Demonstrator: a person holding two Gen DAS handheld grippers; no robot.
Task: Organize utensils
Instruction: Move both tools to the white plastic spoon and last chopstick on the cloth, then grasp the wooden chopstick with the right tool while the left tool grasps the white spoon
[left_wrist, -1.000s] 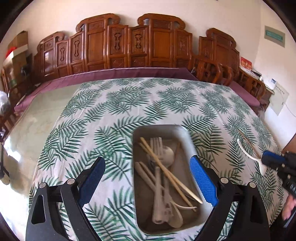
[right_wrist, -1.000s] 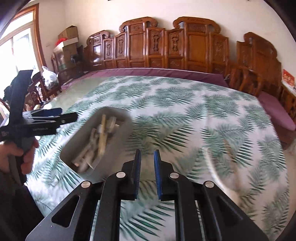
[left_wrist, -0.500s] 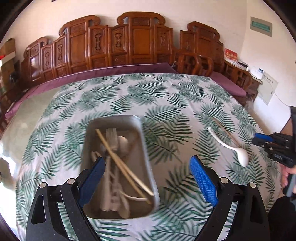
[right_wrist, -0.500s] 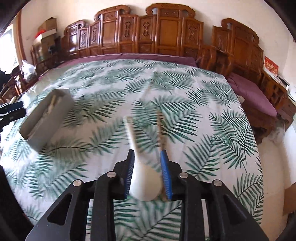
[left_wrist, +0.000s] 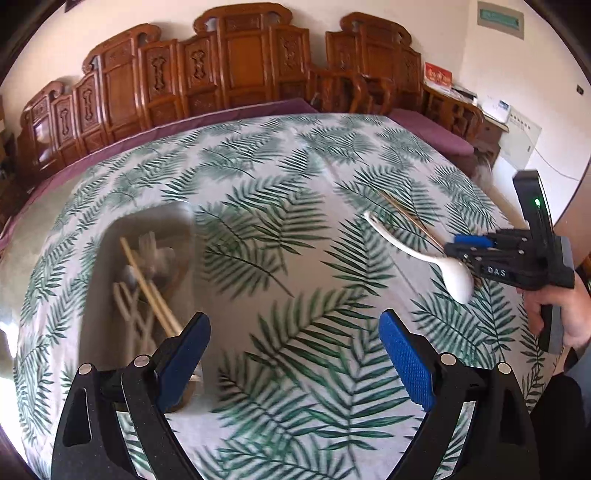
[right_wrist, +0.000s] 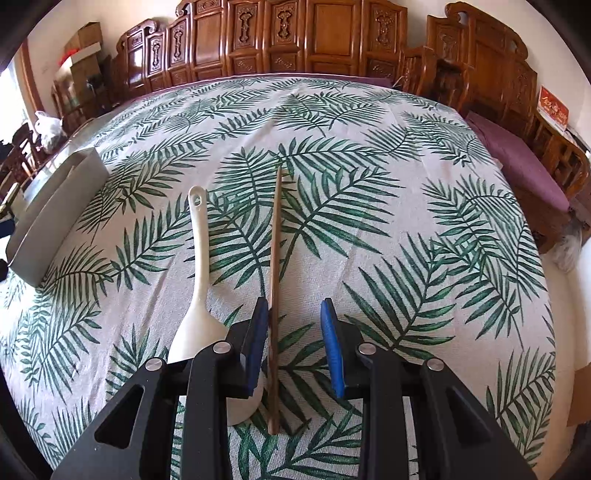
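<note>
A grey metal tray (left_wrist: 155, 216) holding chopsticks, forks and spoons lies on the leaf-print cloth at the left of the left wrist view. My left gripper (left_wrist: 293, 332) hovers wide open over bare cloth just right of it, holding nothing. In the right wrist view, a brown chopstick (right_wrist: 275, 240) lies between the pads of my right gripper (right_wrist: 293, 314), close to the left pad, which does not press it. A white spoon (right_wrist: 199, 258) lies just left of it, its bowl partly under the left finger. The left wrist view shows the right gripper (left_wrist: 467, 245) low over the spoon (left_wrist: 417, 253).
The tray's outer wall (right_wrist: 55, 221) stands at the far left of the right wrist view. Carved wooden chairs (right_wrist: 332, 37) ring the round table. A hand (left_wrist: 557, 310) holds the right gripper's handle. A purple cloth edge (right_wrist: 517, 155) hangs at the right.
Both cameras swung right, so the tray slid left in both views. The right gripper came down over the spoon and chopstick, and its jaws widened from nearly shut.
</note>
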